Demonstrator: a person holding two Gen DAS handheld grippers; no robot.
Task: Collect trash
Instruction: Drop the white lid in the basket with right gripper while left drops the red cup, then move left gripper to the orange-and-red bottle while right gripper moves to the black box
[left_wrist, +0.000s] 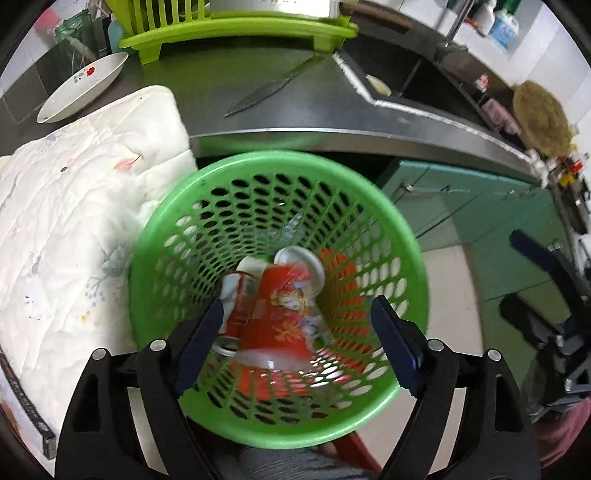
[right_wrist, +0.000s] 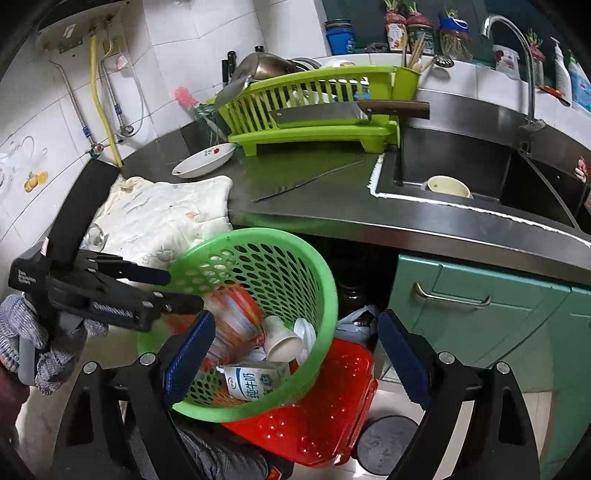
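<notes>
- Milk carton (right_wrist: 255, 384), lying in the green basket (right_wrist: 325, 295): blue Chinese characters reading "纯牛奶" on a white panel, with a small round blue logo beside them, too small to read.
- Left hand-held gripper (right_wrist: 184, 286): pale lettering along its black body, blurred and illegible.
- Red paper cup (left_wrist: 284, 314), in the basket: printed cartoon figure and gold characters, too blurred to read.
- Bottles (right_wrist: 576, 81) behind the sink: labels illegible.

1. Left wrist view: looks steeply down, close over the green basket (left_wrist: 280, 295).
2. Right wrist view: farther back, angled down toward basket (right_wrist: 258, 317), worktop (right_wrist: 332, 206), sink (right_wrist: 480, 166).
3. Shared: basket, worktop, dish rack (right_wrist: 317, 110).
</notes>
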